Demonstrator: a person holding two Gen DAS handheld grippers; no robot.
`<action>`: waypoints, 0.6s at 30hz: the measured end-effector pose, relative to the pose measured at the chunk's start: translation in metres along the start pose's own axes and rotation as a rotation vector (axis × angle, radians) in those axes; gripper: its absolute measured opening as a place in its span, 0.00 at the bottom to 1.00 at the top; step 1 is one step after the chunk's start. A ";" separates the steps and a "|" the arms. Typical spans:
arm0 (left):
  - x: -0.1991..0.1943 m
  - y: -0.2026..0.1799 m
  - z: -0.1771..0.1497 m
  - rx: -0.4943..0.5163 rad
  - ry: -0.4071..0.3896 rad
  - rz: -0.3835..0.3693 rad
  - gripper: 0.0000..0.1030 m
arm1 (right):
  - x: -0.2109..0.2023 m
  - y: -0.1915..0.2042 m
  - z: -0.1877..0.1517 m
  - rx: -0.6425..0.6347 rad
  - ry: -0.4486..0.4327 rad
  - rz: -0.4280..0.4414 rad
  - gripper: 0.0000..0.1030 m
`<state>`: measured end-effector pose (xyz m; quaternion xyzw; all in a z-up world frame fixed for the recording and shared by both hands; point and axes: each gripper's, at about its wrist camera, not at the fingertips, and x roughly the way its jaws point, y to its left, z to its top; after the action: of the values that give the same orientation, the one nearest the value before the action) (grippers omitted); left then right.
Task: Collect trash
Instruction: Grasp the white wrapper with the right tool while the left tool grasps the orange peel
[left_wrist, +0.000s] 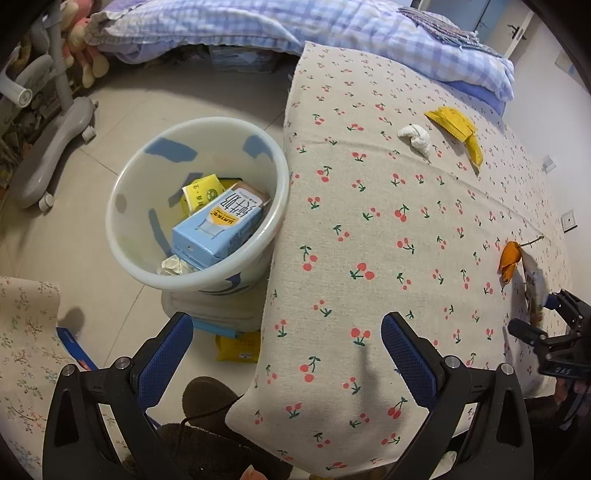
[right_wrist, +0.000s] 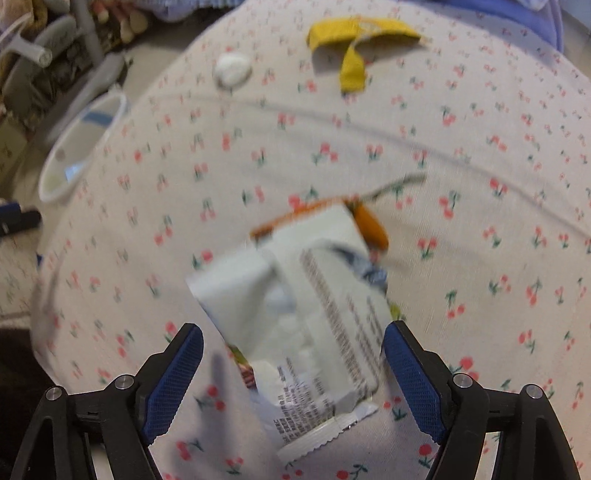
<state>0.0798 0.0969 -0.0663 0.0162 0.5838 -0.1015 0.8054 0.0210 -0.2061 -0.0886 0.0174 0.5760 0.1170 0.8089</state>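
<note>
White wrapper (right_wrist: 306, 332) between open jaws

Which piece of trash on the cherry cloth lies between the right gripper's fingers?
The white printed wrapper. The yellow wrapper, white tissue ball and orange peel lie farther away.

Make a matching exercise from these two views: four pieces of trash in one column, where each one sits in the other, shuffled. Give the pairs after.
Things
1. blue milk carton
2. white snack wrapper
3. crumpled white tissue
4. yellow wrapper

Places
A. on the cherry-print cloth, between the open right tool's blue pads
B. inside the white bin
C. on the cloth at the far end, nearest the checked bedding
D. on the cloth right beside the yellow wrapper, on the bin's side

Pairs: 1-B, 2-A, 3-D, 4-C
</note>
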 end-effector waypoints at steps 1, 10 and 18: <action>0.000 -0.001 0.000 0.003 0.001 -0.001 1.00 | 0.003 0.001 -0.002 -0.012 0.008 -0.013 0.81; -0.002 -0.025 0.004 0.044 0.001 -0.029 1.00 | -0.005 -0.004 0.001 -0.016 -0.015 -0.025 0.81; -0.002 -0.039 0.005 0.066 0.009 -0.042 1.00 | 0.005 -0.003 0.000 -0.046 0.004 -0.067 0.81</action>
<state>0.0764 0.0580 -0.0594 0.0309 0.5838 -0.1373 0.7996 0.0227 -0.2086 -0.0935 -0.0209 0.5752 0.1032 0.8112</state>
